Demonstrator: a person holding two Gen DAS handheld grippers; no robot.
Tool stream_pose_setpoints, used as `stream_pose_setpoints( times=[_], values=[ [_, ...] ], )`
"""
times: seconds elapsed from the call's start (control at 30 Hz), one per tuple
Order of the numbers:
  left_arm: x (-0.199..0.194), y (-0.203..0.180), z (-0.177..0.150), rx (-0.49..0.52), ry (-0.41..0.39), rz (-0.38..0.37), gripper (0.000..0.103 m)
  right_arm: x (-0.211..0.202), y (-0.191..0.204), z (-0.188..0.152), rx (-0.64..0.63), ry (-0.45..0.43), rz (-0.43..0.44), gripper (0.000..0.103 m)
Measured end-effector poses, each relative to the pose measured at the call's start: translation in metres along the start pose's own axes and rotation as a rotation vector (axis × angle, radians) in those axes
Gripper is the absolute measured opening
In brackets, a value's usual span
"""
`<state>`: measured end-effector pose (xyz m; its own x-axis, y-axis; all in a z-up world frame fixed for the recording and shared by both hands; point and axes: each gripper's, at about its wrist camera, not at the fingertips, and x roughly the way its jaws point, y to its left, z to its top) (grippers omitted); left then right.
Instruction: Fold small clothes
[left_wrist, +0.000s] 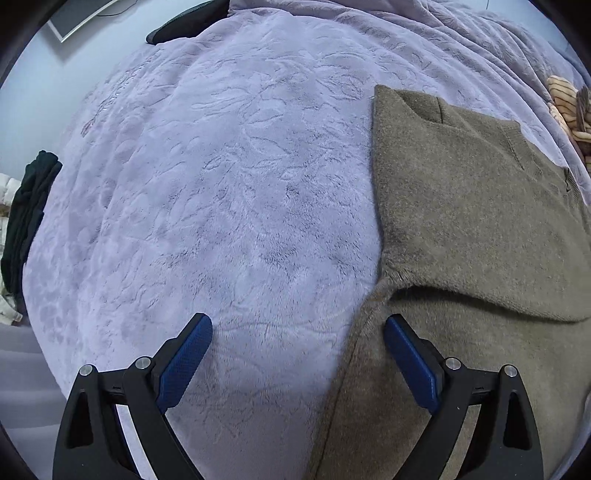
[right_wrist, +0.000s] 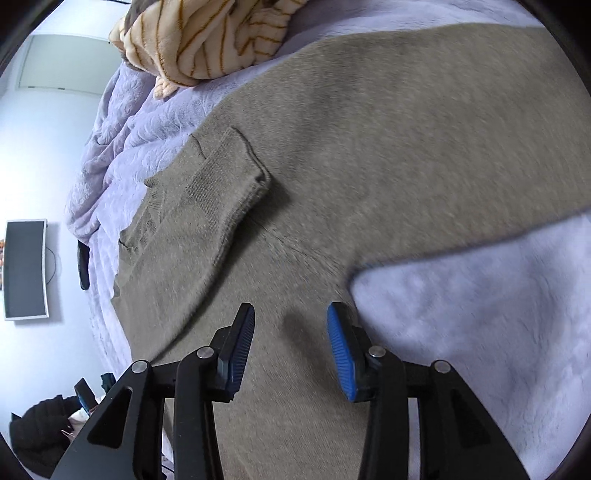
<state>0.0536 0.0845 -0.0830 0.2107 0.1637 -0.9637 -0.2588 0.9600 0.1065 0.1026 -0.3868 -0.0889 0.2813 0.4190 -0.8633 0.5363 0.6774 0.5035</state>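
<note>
Olive-brown knit, a sweater (left_wrist: 461, 206), lies flat on the lilac plush blanket (left_wrist: 229, 177), and I take the sweater as my reference throughout. My left gripper (left_wrist: 298, 343) has its jaws spread wide with nothing between them; its right finger hangs over the sweater's left edge, its left finger over bare blanket beside that edge. A folded layer of the sweater ends in a curved edge just ahead of that right finger. Left of the sweater the blanket runs unobstructed to its far rim, where dark clothing (left_wrist: 26, 218) hangs.

My right gripper (right_wrist: 291, 332) is likewise parted and holds nothing, poised above the sweater (right_wrist: 369, 147) near its lower edge. A ribbed cuff (right_wrist: 229, 184) lies folded onto the body ahead and to the left. Right of the sweater's edge, open blanket (right_wrist: 480, 314). Beyond the sweater's far side sits a cream striped garment (right_wrist: 199, 40), apart from it.
</note>
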Motion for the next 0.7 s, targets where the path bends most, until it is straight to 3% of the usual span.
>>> stream_pose_setpoints(
  times=[0.23, 0.5, 0.7],
  values=[
    [-0.024, -0.048, -0.022, 0.114, 0.029, -0.099, 0.095, -0.029, -0.046, -0.001, 0.097, -0.067, -0.03, 0.045],
    [-0.034, -0.138, -0.043, 0.32, 0.064, -0.223, 0.095, -0.079, -0.135, 0.016, 0.365, -0.28, 0.023, 0.045],
    [-0.042, -0.187, -0.052, 0.394, 0.07, -0.284, 0.095, -0.107, -0.178, 0.026, 0.45, -0.388, 0.021, 0.046]
  ],
)
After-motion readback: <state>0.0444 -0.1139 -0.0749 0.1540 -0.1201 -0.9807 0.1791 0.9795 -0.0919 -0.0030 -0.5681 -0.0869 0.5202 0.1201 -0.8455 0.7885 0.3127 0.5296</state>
